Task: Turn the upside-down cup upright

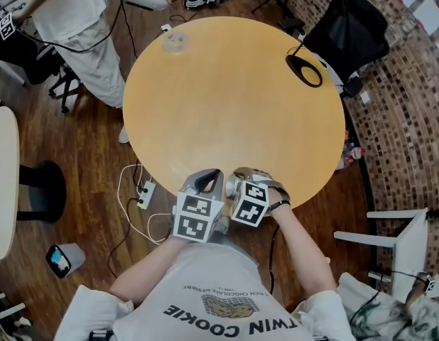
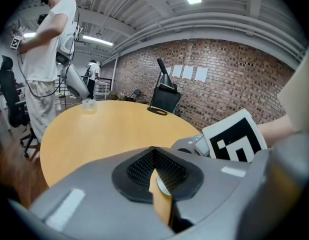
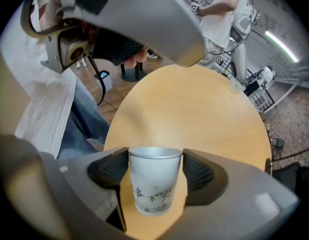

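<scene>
A white paper cup (image 3: pixel 154 186) with dark printed marks sits between the pads of my right gripper (image 3: pixel 154 168), rim at the top in the right gripper view, over the near edge of the round wooden table (image 1: pixel 234 98). The pads press on both sides of it near the rim. From the head view the cup is hidden under the grippers. My right gripper (image 1: pixel 242 176) and left gripper (image 1: pixel 205 181) are side by side at the table's near edge. The left gripper (image 2: pixel 154 151) has its pads together and holds nothing.
A small clear container (image 1: pixel 174 41) stands at the table's far edge. A black ring-shaped object (image 1: pixel 303 69) lies at the far right, beside a black chair (image 1: pixel 351 34). A person (image 1: pixel 77 27) stands beyond the table's left. Cables (image 1: pixel 138 190) lie on the floor.
</scene>
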The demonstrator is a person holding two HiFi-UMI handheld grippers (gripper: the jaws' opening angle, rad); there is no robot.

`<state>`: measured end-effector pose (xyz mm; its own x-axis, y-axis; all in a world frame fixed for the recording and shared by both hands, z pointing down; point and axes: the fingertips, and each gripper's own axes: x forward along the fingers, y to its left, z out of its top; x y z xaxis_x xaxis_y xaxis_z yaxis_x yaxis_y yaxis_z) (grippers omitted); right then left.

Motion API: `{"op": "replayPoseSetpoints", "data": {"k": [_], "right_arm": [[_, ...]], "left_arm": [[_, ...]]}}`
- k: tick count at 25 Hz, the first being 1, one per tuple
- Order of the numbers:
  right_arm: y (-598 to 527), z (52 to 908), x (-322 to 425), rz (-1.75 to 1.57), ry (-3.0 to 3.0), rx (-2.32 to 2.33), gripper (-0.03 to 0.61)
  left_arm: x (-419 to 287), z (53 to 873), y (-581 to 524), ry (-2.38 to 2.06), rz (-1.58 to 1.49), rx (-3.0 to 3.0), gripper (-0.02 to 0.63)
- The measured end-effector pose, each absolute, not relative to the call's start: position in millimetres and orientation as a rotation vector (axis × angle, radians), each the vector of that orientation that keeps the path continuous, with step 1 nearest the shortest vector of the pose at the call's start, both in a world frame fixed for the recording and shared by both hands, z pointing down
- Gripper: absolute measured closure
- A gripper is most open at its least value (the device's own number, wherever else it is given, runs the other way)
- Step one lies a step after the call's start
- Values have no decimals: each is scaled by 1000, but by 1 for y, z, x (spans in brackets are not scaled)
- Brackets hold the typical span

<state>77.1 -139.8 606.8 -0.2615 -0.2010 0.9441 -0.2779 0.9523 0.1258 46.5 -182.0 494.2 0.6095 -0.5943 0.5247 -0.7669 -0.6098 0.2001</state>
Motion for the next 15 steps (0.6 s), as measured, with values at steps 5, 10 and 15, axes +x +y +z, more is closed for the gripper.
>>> {"op": "replayPoseSetpoints", "data": {"k": [5, 10, 15], "right_arm": [[-164, 586, 76, 151, -1976, 575, 241], [-184, 565, 86, 227, -2098, 850, 241], [-196, 556, 98, 271, -2186, 1123, 242]], "left_arm": [[47, 501, -181, -1073, 587, 2432, 611], [51, 498, -181, -1073, 599, 2443, 611], [55, 497, -179, -1062, 617, 2451, 611]]}}
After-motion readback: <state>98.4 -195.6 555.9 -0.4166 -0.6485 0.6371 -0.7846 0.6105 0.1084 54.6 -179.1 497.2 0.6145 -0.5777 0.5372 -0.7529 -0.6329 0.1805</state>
